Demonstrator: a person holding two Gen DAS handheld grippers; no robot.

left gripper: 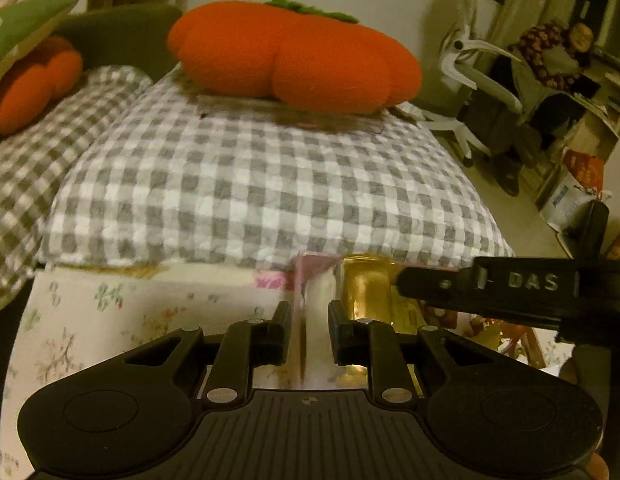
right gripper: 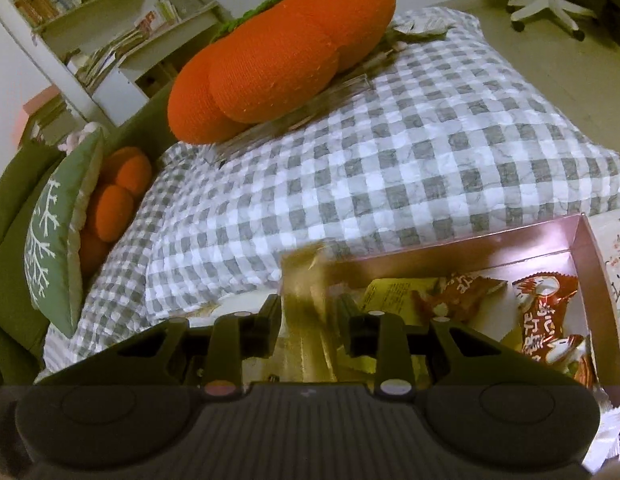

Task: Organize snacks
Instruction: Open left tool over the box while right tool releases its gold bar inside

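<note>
Left gripper jaws straddle pink box wall; right gripper at gold packet.
</note>
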